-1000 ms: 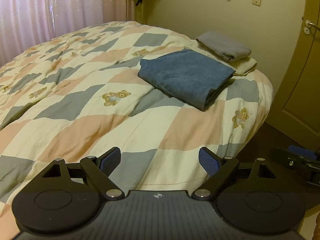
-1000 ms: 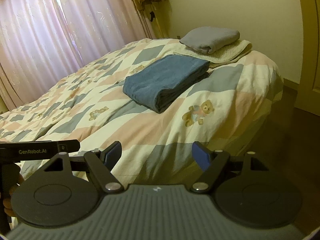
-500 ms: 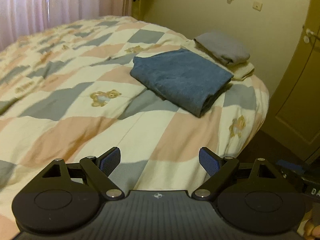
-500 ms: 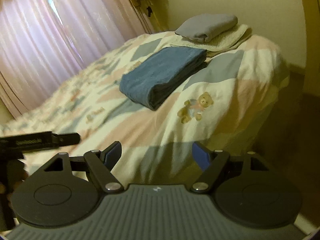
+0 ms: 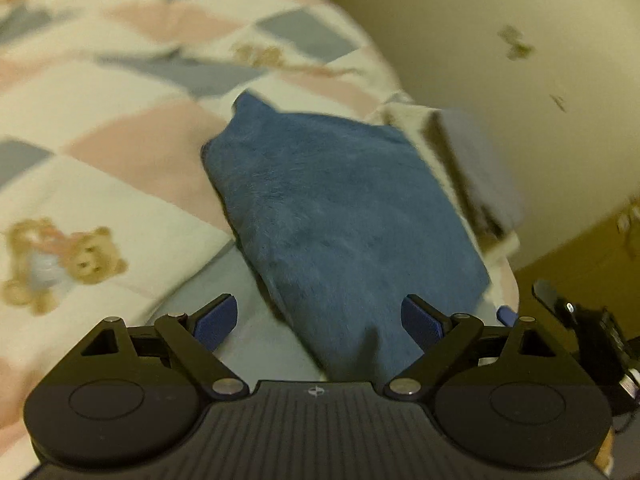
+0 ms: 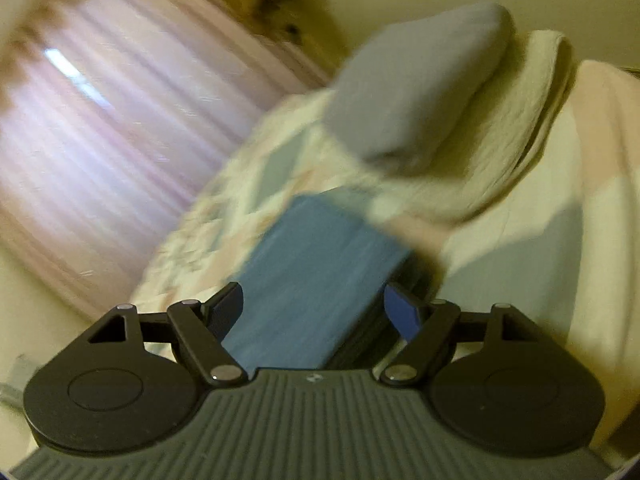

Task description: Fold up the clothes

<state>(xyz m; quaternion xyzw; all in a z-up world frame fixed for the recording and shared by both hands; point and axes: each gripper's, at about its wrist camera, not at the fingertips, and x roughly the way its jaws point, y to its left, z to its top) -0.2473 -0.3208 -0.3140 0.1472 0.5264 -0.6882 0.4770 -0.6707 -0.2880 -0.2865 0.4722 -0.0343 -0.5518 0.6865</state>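
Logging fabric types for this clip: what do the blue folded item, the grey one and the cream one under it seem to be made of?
Blue folded item: looks like napped terry or fleece, matte, with fine pale fuzz on its top. Grey one: seems a smoother, soft knit, though blurred. Cream one: thick, finely crinkled weave, perhaps a cotton towel or blanket.

blue towel [image 5: 344, 216]: fuzzy terry cloth | quilt [image 5: 120, 184]: soft matt fabric | curtain [image 6: 120, 128]: sheer
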